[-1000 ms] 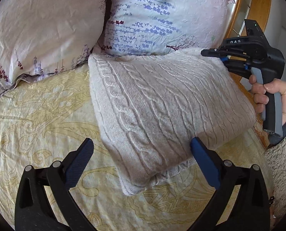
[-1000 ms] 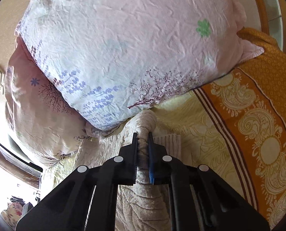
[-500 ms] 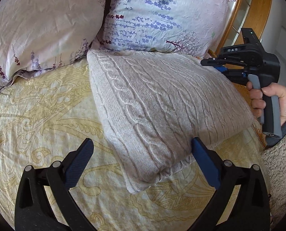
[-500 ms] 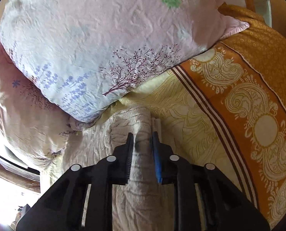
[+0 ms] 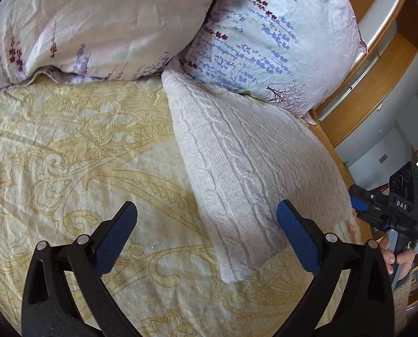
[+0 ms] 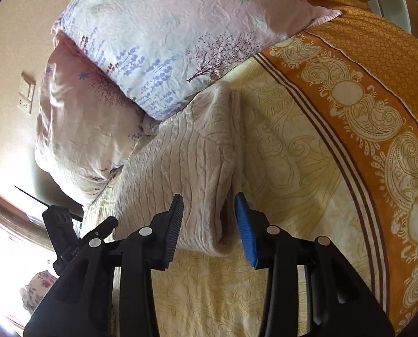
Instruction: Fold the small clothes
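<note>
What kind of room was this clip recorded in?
Most likely a bedroom: a folded knit sweater lies on a bed with a yellow patterned bedspread, with two floral pillows at its head and a wooden headboard behind.

The folded sweater [image 5: 254, 163] lies flat on the bedspread [image 5: 82, 154], its far end touching the 2 pillows [image 5: 268, 36] at the head of the bed. The left gripper [image 5: 206, 236] hangs over its near corner, jaws spread wide, touching nothing. The right gripper [image 6: 209, 224] sits at the sweater's right edge, jaws opening, the folded edge between them.
</note>
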`<state>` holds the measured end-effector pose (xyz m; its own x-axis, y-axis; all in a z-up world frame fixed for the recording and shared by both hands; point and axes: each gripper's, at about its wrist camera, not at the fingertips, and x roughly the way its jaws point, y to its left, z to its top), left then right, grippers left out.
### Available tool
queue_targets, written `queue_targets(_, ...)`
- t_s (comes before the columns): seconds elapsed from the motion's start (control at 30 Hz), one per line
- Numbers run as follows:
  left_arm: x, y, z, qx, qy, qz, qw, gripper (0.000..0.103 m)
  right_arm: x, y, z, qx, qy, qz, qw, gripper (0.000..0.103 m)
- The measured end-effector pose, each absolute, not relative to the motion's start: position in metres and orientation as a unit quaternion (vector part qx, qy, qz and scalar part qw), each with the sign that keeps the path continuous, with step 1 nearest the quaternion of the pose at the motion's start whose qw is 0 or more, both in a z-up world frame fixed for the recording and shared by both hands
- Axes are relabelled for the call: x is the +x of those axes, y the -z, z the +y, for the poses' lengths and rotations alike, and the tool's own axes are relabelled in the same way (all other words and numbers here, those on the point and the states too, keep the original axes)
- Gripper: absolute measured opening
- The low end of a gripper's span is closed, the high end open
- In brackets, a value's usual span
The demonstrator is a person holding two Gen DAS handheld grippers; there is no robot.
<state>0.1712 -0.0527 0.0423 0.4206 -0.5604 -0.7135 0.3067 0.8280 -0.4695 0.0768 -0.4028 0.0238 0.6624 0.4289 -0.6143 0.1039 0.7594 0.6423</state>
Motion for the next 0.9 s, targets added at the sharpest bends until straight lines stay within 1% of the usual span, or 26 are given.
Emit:
queue_targets(0.03,0.171,-0.041,-0.053,-0.133,0.260,0.474,0.831,0.099,0.078,-0.023,-0.399,0.320,-0.096,0.406,0.851,0.040)
queue_targets(0.1,0.172,-0.040,-0.059,-0.122,0.256,0.473,0.834,0.099,0.083,-0.019,-0.391,0.298,-0.094,0.418,0.853,0.018)
queue_targets(0.13,0.171,-0.040,-0.060,-0.117,0.256,0.472,0.836,0.099,0.085,-0.017,-0.388,0.291,-0.090,0.420,0.855,0.010)
queue_targets(0.27,0.169,-0.040,-0.065,-0.102,0.261,0.473,0.835,0.100,0.079,-0.031,-0.394,0.286,-0.057,0.379,0.878,0.009)
queue_targets(0.37,0.167,-0.044,-0.070,-0.070,0.266,0.468,0.840,0.100,0.073,-0.042,-0.404,0.289,-0.046,0.359,0.886,0.009)
queue_targets(0.47,0.148,-0.063,-0.073,0.015,0.267,0.418,0.868,0.099,0.076,-0.036,-0.406,0.292,-0.040,0.372,0.880,0.009)
queue_targets(0.57,0.120,-0.080,-0.071,0.078,0.272,0.367,0.886,0.098,0.078,-0.030,-0.405,0.296,-0.044,0.382,0.874,0.009)
queue_targets(0.6,0.110,-0.081,-0.074,0.106,0.265,0.352,0.892,0.095,0.079,-0.029,-0.405,0.299,-0.045,0.382,0.873,0.009)
queue_targets(0.63,0.102,-0.079,-0.078,0.139,0.255,0.344,0.893,0.088,0.080,-0.028,-0.406,0.305,-0.047,0.383,0.871,0.009)
queue_targets(0.67,0.097,-0.074,-0.085,0.173,0.247,0.343,0.890,0.074,0.080,-0.026,-0.408,0.313,-0.049,0.382,0.868,0.009)
queue_targets(0.7,0.095,-0.067,-0.091,0.200,0.237,0.347,0.885,0.066,0.080,-0.025,-0.409,0.321,-0.051,0.381,0.865,0.009)
queue_targets(0.73,0.094,-0.059,-0.098,0.221,0.230,0.355,0.879,0.052,0.079,-0.025,-0.410,0.328,-0.052,0.380,0.863,0.009)
queue_targets(0.77,0.096,-0.053,-0.102,0.226,0.233,0.363,0.873,0.046,0.078,-0.024,-0.411,0.333,-0.054,0.379,0.862,0.009)
queue_targets(0.83,0.093,-0.050,-0.107,0.232,0.234,0.360,0.873,0.042,0.076,-0.024,-0.412,0.336,-0.056,0.380,0.860,0.009)
queue_targets(0.9,0.087,-0.053,-0.108,0.238,0.233,0.345,0.877,0.043,0.075,-0.025,-0.411,0.336,-0.060,0.380,0.860,0.009)
